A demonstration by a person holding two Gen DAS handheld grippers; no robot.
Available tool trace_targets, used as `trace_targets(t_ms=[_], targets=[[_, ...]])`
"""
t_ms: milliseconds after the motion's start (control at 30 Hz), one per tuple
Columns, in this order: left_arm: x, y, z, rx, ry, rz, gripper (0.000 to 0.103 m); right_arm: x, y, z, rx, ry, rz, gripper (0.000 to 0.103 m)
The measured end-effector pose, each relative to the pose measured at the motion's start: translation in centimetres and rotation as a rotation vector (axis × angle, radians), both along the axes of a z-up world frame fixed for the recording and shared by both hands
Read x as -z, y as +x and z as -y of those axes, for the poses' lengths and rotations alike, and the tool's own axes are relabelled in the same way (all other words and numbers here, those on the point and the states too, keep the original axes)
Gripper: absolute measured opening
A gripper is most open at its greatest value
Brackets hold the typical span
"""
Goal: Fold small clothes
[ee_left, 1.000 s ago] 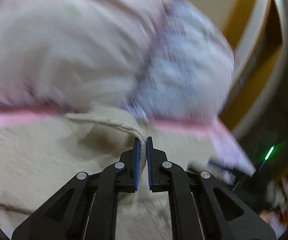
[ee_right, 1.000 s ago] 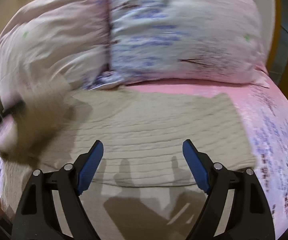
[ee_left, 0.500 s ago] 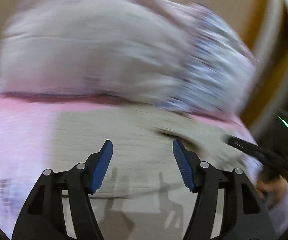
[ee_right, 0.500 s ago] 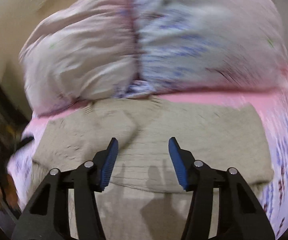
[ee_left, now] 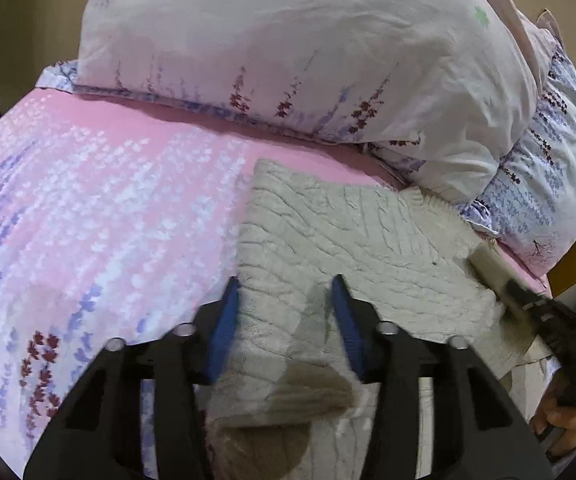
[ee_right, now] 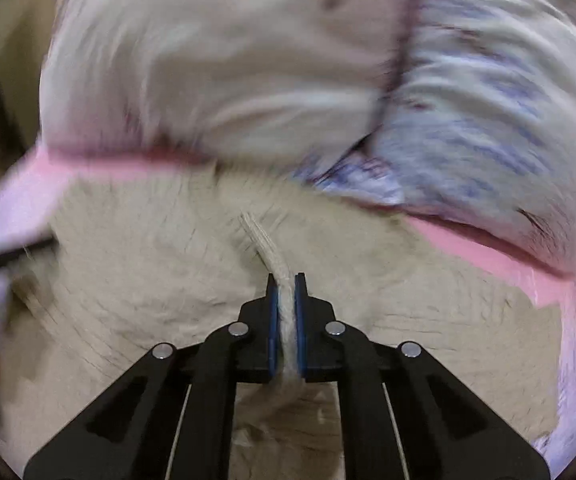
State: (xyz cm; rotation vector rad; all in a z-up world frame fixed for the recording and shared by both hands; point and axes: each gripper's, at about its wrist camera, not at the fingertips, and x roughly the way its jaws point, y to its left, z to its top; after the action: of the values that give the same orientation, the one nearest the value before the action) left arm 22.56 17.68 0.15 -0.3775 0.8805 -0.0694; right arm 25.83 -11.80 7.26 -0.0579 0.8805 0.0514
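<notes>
The wide pink bed sheet with small white and violet flowers served as the work surface, because a soft flat bed lets a garment spread without sliding. At 12 o'clock in the left wrist view two big pale floral pillows were stacked, so the free area was only in front of them. The beige ribbed knit garment lay on the sheet from the centre toward 4 o'clock, its far corner touching the lower pillow. It seemed partly folded already, since one layer lay over another near 6 o'clock.

The left gripper was open at a moderate width and held nothing. Its blue pads stood across the left edge of the knit, probably to take that edge next.

The right gripper was closed tightly on a raised ridge of the garment, I think in order to lift this part and carry it over. The right view was blurred, so small details were not clear. In the left view the right gripper appeared at 4 o'clock with the person's hand behind it.
</notes>
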Motion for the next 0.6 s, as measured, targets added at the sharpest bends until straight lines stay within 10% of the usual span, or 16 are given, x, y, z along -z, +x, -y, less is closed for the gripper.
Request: trace_targets(t_ms=[133,333,500,600], targets=[[0.4,0.0,-0.3,-0.018,-0.028,0.018,0.033,-2.9,-4.2,5.8,0.136,0.215,0.145,0.007],[0.5,-0.4,-0.9,-0.022,-0.069,0.02,0.031,3.0,-6.8,12.4,0.273,0.453,-0.095,0.02],[0.5,-0.3,-1.6,-0.03,-0.122,0.005,0.032,3.6,-7.0,15.5,0.32,0.64,-0.09,0.038],[0.5,-0.2,-1.5,-0.037,-0.128,0.005,0.032,4.1,-6.1,16.1,0.333,0.64,-0.101,0.028]])
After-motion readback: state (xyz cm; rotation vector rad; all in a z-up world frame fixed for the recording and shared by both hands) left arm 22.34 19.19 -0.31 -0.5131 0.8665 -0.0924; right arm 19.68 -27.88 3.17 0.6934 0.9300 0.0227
